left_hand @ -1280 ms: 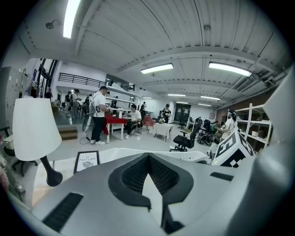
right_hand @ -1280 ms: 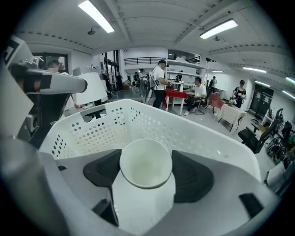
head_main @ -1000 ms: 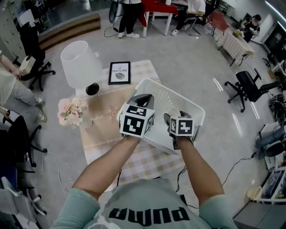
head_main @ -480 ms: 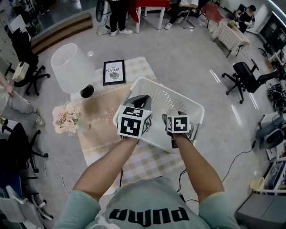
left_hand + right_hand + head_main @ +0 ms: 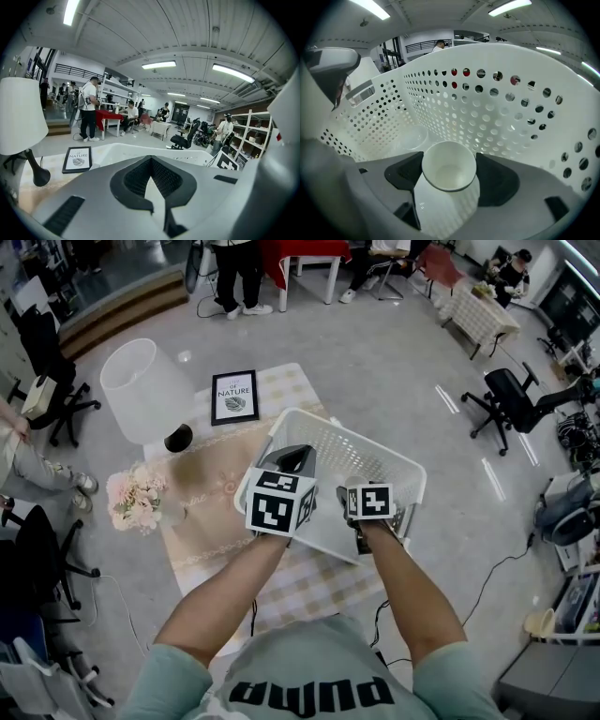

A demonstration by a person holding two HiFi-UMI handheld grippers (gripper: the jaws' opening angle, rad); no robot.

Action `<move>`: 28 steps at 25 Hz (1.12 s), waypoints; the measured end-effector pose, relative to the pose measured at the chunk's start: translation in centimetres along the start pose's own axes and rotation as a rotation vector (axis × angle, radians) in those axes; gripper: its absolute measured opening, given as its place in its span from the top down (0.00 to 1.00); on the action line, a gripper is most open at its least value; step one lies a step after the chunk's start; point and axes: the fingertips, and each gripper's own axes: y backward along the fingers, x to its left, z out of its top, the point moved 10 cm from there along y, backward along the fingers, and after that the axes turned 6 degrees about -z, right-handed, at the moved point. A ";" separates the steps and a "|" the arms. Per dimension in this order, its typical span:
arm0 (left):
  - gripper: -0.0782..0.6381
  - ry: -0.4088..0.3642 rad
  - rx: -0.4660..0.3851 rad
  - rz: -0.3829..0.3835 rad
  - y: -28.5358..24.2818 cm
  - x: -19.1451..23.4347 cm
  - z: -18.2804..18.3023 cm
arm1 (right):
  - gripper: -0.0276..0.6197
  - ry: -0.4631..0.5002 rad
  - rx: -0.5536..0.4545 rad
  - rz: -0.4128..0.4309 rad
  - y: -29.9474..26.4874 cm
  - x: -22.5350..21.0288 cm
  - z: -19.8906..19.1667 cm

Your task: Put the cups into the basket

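One cup [image 5: 449, 165] in right gripper [image 5: 448, 174] jaws, below basket [image 5: 525, 122] rim; left gripper [image 5: 151, 180] jaws together

In the head view, the right gripper's [image 5: 450, 178] marker cube [image 5: 370, 502] hides the white ribbed cup [image 5: 449, 165]. The left gripper view's edge crops the white conical lampshade [image 5: 16, 115].

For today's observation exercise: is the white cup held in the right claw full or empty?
Empty. The cup, gripped by the right claw, shows a bare white bottom in the right gripper view.
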 end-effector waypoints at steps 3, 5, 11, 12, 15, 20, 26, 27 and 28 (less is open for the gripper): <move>0.89 0.001 -0.002 -0.001 0.0 0.0 0.0 | 0.42 -0.005 -0.003 0.007 -0.2 0.1 0.0; 0.89 0.002 -0.003 -0.003 -0.1 -0.1 0.0 | 0.42 -0.002 -0.002 0.009 -0.1 0.0 0.0; 0.89 0.002 -0.002 -0.005 -0.1 -0.3 0.0 | 0.41 -0.014 0.007 0.020 0.3 0.1 0.0; 0.89 0.003 -0.002 -0.006 0.0 -0.3 0.0 | 0.41 -0.011 0.000 0.021 0.5 0.1 0.1; 0.89 -0.001 -0.007 -0.009 0.2 -0.7 0.1 | 0.41 -0.013 -0.021 0.026 1.0 0.0 0.4; 0.89 -0.007 -0.015 -0.013 0.7 -1.0 0.4 | 0.41 -0.030 -0.049 0.036 2.0 -0.1 0.9; 0.89 -0.022 -0.031 -0.017 1.4 -1.7 0.8 | 0.41 -0.042 -0.111 0.073 4.2 -0.2 2.2; 0.89 -0.025 -0.034 -0.018 1.6 -1.9 0.9 | 0.41 -0.035 -0.128 0.080 4.8 -0.1 2.4; 0.89 -0.029 -0.037 -0.019 1.8 -2.0 0.9 | 0.41 -0.025 -0.148 0.084 5.5 0.1 2.7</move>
